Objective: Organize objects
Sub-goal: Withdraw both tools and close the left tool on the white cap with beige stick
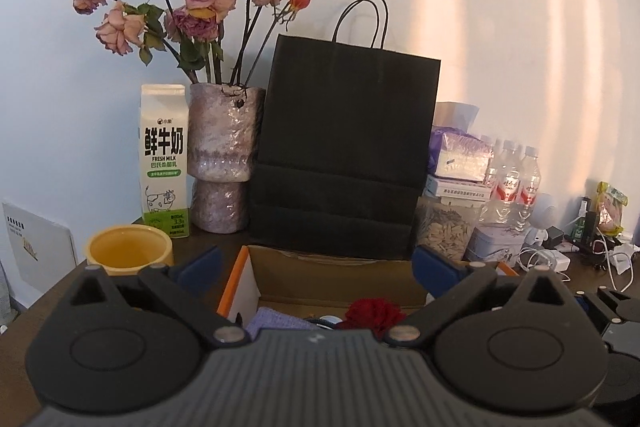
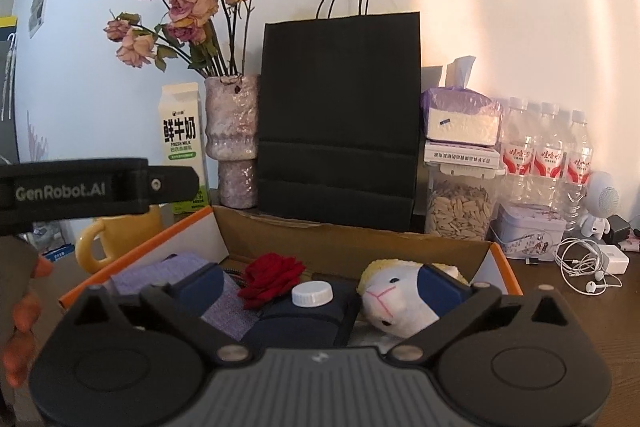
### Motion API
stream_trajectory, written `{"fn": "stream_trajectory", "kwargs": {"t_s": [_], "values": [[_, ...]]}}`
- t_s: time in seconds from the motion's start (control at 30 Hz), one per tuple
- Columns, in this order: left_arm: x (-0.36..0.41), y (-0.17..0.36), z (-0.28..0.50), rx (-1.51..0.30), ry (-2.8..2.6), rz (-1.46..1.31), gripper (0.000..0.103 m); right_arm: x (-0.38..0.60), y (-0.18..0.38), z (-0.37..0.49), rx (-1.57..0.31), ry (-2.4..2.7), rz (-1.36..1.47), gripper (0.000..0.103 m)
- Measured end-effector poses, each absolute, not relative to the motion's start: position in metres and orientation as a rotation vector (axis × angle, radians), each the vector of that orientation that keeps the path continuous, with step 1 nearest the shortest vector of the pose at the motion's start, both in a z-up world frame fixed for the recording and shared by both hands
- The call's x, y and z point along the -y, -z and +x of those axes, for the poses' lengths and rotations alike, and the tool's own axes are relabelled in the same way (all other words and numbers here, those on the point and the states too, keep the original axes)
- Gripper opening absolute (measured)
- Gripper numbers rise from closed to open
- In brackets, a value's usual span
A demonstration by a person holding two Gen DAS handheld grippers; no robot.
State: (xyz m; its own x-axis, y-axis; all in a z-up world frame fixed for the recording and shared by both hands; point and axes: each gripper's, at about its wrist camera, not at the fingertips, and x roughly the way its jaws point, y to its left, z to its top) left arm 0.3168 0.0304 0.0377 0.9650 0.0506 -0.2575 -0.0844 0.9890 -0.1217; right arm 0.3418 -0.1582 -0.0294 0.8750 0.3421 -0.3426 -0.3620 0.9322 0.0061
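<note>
Over the box | right gripper (image 2: pixel 320 279) spread wide, empty, above a white-capped bottle (image 2: pixel 311 294) between the red rose (image 2: pixel 272 277) and toy lamb (image 2: pixel 394 301) | left gripper (image 1: pixel 316 265) also spread, empty, above the cardboard box (image 1: pixel 340 281) | advice: drop straight onto the cap, clear of the petals, then close gently.
</note>
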Motion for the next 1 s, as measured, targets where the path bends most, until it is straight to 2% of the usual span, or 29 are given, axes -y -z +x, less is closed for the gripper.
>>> {"fn": "stream_trajectory", "kwargs": {"t_s": [0.5, 1.0], "values": [[-0.057, -0.045, 0.249, -0.274, -0.09, -0.127, 0.103, 0.159, 0.023, 0.288, -0.321, -0.391, -0.078, 0.103], [-0.093, 0.011, 0.199, -0.559, -0.095, -0.024, 0.103, 0.149, 0.041, 0.234, -0.367, -0.42, -0.109, 0.103]]}}
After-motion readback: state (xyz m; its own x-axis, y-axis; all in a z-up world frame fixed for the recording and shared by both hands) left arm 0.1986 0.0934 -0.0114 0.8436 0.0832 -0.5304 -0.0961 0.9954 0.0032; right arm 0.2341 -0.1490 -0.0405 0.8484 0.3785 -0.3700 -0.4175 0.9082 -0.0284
